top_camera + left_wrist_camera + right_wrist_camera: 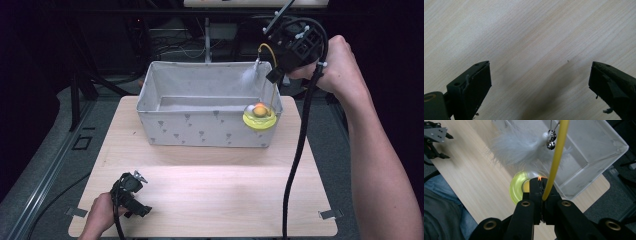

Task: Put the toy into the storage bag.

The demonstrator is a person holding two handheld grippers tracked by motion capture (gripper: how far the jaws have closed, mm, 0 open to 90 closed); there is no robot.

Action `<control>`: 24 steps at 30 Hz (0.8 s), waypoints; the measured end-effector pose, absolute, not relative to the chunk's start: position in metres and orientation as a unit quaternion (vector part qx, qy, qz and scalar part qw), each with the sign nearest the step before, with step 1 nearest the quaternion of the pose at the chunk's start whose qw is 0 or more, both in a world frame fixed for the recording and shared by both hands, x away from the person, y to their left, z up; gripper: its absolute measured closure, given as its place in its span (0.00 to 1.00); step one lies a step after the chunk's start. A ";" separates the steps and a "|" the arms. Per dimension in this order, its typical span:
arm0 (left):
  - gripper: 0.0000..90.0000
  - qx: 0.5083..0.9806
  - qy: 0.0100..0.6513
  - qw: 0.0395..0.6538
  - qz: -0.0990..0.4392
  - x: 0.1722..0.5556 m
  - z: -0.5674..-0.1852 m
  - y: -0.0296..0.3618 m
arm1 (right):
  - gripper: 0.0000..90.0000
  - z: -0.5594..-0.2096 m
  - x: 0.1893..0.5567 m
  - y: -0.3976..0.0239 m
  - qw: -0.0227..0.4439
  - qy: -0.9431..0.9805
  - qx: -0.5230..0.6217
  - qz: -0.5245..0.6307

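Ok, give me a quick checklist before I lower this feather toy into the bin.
1. Right tongs shut on the toy's yellow wand: ok.
2. Toy base over the bin: not ok; it hangs at the front right corner, about over the rim.
3. Feather and bells hanging free: ok.
4. Room inside the bin: ok, the visible floor looks bare.
5. Left tongs out of the way: ok, open, low over the table near the front left.
6. Grip firmness: cannot tell.
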State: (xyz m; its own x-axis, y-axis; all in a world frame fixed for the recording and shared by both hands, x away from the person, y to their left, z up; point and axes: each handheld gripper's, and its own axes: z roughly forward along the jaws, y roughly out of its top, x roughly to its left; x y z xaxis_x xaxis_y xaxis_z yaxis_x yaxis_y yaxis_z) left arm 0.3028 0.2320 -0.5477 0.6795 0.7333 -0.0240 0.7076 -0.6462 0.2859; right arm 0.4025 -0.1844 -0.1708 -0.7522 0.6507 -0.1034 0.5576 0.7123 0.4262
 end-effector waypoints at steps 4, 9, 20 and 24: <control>0.05 0.906 0.398 0.138 0.047 0.303 -0.548 0.232 | 0.98 -0.166 0.408 -0.184 0.130 0.914 0.337 0.185; 0.05 0.906 0.398 0.137 0.047 0.303 -0.548 0.232 | 0.98 -0.163 0.413 -0.183 0.130 0.913 0.340 0.185; 0.05 0.905 0.400 0.139 0.048 0.303 -0.548 0.233 | 0.98 -0.155 0.431 -0.183 0.138 0.904 0.361 0.186; 0.05 0.905 0.399 0.139 0.047 0.303 -0.548 0.233 | 0.98 -0.153 0.436 -0.184 0.140 0.900 0.368 0.188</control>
